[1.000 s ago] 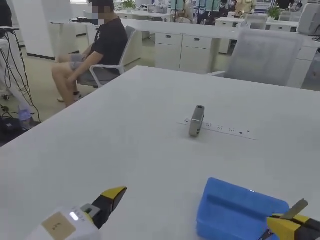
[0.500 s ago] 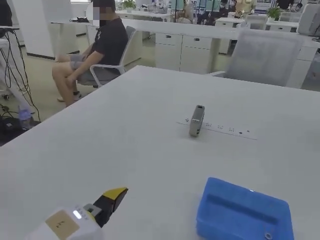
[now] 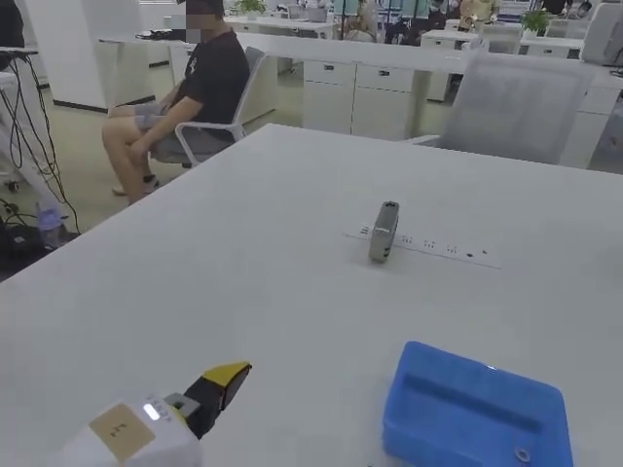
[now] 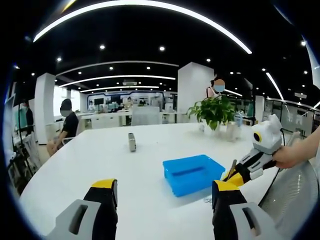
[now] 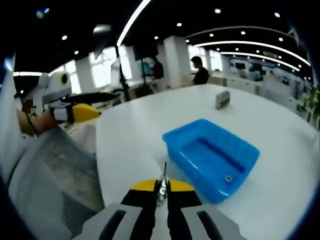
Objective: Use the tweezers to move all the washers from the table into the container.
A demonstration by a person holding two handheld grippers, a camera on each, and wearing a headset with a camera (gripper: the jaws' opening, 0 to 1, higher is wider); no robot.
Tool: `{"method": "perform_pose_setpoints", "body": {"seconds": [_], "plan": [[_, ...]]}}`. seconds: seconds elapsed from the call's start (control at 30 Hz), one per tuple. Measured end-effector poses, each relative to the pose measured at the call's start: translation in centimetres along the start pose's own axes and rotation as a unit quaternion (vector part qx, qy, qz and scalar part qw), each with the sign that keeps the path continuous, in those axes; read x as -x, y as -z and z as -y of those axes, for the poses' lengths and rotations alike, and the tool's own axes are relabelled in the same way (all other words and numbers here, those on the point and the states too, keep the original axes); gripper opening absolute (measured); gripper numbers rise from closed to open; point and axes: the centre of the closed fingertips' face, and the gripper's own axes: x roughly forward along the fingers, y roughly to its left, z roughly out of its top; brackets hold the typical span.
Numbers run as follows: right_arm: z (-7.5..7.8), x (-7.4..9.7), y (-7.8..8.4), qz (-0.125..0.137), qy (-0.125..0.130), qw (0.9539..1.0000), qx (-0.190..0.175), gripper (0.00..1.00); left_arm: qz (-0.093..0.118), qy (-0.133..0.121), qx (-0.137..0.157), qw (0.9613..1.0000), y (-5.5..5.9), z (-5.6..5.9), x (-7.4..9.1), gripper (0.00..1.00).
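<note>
My right tongs (image 5: 161, 189) pinch the tweezers (image 5: 164, 171); left tongs (image 4: 162, 192) gape empty. The washer (image 5: 228, 178) in the blue container (image 5: 175, 140) looks light and slippery; I'd nip its rim.

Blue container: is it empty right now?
No, a washer lies on the floor of the blue container.

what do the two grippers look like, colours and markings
The left gripper and right gripper both have grey jaw bases, black middles and yellow tips. The left one's body is white, with a tan label and a small lit light.
</note>
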Motion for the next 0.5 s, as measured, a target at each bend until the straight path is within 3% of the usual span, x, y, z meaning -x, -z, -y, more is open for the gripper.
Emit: {"method": "perform_pose_setpoints", "body": {"seconds": [0.17, 0.23, 0.43, 0.5], "plan": [[-0.9, -0.4, -0.1, -0.008, -0.007, 0.9989, 0.046, 0.03, -0.003, 0.000, -0.001, 1.0000, 0.1, 0.0, 0.0, 0.77], [-0.9, -0.4, -0.1, -0.014, 0.003, 0.9983, 0.056, 0.02, -0.004, 0.000, -0.002, 1.0000, 0.1, 0.0, 0.0, 0.77], [-0.3, -0.1, -0.4, -0.004, 0.019, 0.9995, 0.023, 0.02, -0.002, -0.002, 0.000, 1.0000, 0.1, -0.1, 0.1, 0.77], [0.1, 0.4, -1.2, 0.014, 0.022, 0.9997, 0.003, 0.02, -0.001, -0.003, -0.001, 1.0000, 0.1, -0.2, 0.1, 0.77]]}}
